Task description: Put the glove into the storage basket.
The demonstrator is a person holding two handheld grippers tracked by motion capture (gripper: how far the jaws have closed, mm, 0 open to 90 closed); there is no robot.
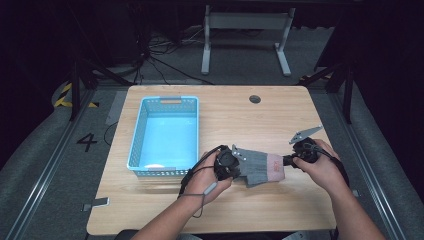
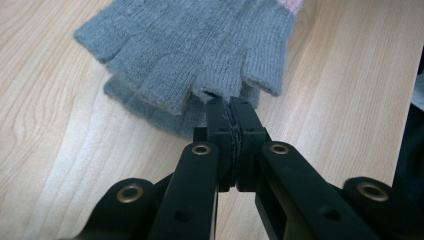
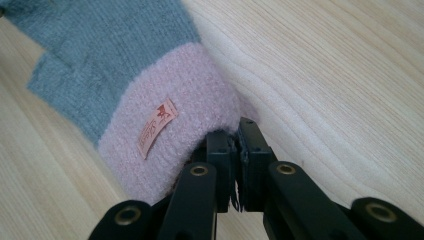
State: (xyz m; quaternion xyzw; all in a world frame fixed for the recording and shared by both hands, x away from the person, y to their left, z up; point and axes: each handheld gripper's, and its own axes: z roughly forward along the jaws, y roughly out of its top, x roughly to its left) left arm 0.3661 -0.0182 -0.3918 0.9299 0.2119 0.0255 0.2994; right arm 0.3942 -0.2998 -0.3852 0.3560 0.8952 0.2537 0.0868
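A grey knitted fingerless glove with a pink cuff is stretched between my two grippers near the table's front middle. My left gripper is shut on a finger end of the glove, its jaws pressed together on the knit. A second grey glove lies underneath it. My right gripper is shut on the edge of the pink cuff, which carries a small orange label; the jaw tips pinch the cuff's rim.
A light blue plastic basket stands at the table's left, close to my left hand. A round cable hole sits near the far edge. The wooden table ends just behind my forearms.
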